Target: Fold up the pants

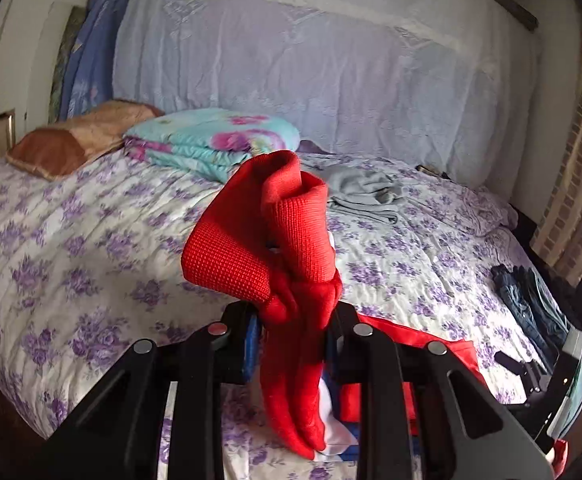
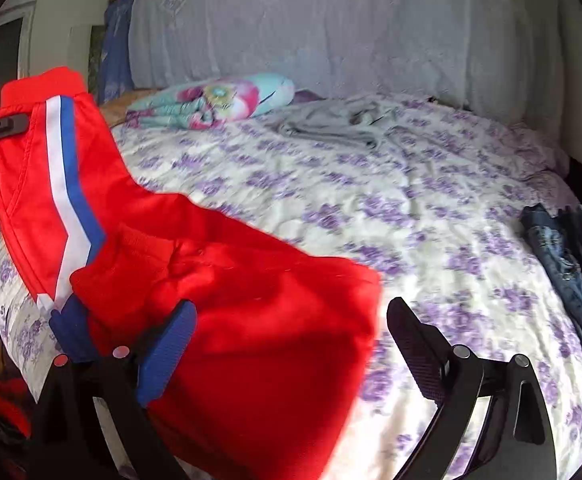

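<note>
While the waistband is pinched in the left tongs (image 1: 293, 322) and the right tongs (image 2: 291, 344) gape over the red pants (image 2: 219, 280) half-lifted off the bed (image 2: 431, 220), a fold is judged underway, and lowering flat is called for next.

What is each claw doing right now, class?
Left claw: closed on the red pants.
Right claw: open, holding nothing.

1. My left gripper (image 1: 295, 332) is clamped tight on the pants (image 1: 287, 240), its fingers nearly together with cloth bunched between them.
2. It is raised above the bed.
3. My right gripper (image 2: 291, 340) stands wide open, low over the pants, one finger (image 2: 167, 352) against the cloth.
</note>
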The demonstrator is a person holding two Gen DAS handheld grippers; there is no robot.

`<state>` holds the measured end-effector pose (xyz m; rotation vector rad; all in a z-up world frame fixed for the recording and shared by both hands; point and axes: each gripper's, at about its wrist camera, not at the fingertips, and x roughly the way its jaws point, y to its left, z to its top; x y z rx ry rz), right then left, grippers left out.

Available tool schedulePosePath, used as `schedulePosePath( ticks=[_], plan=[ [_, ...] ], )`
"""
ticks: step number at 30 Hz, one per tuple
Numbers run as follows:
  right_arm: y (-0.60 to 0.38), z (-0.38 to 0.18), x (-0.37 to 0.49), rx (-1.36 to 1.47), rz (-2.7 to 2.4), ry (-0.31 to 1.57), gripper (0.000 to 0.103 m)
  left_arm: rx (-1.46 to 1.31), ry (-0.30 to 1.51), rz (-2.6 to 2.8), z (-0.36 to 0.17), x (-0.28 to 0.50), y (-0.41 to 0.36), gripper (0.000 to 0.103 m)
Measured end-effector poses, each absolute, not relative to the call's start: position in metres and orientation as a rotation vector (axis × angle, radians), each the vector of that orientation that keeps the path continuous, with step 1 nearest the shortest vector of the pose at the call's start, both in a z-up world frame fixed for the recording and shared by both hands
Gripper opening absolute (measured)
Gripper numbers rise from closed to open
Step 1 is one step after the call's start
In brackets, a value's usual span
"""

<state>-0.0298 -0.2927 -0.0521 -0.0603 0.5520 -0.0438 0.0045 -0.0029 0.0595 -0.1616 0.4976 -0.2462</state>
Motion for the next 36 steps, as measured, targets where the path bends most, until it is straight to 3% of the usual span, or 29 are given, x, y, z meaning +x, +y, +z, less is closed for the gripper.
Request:
schedulePosePath(
  ticks=[6, 12, 19, 23, 26, 27, 28, 32, 36],
  plan=[
    [-0.369, -0.048, -0.064, 0.097, -0.213, 0.467, 0.099, 0.074, 0.432, -0.368, 0.065, -0.017, -0.099, 0.023],
    [-0.403, -0.074, -0.064, 0.292, -0.143, 0.525, 0.099, 0.393, 0.419, -0.481, 0.008, -0.048, -0.204, 0.022],
    [-0.420, -0.084, -0.064, 0.432, -0.061, 0.519, 0.099, 0.506, 0.469, -0.480, -0.031, -0.060, -0.237, 0.023],
    [-0.429, -0.087, -0.065, 0.498, -0.031, 0.510, 0.099, 0.518, 0.506, -0.460, -0.033, -0.062, -0.237, 0.044],
    [-0.427, -0.087, -0.064, 0.493, -0.035, 0.514, 0.099, 0.409, 0.562, -0.538, -0.025, -0.063, -0.219, 0.072],
    [-0.427, -0.087, -0.064, 0.489, -0.037, 0.518, 0.099, 0.345, 0.567, -0.591, -0.019, -0.065, -0.211, 0.092],
    [-0.426, -0.087, -0.063, 0.486, -0.039, 0.522, 0.099, 0.284, 0.549, -0.622, -0.011, -0.068, -0.201, 0.099],
    [-0.426, -0.085, -0.066, 0.482, -0.067, 0.507, 0.099, 0.206, 0.474, -0.602, 0.009, -0.073, -0.177, 0.099],
    [-0.401, -0.052, -0.074, 0.371, -0.095, 0.414, 0.099, 0.129, 0.567, -0.487, 0.006, -0.039, -0.156, 0.099]
  ],
)
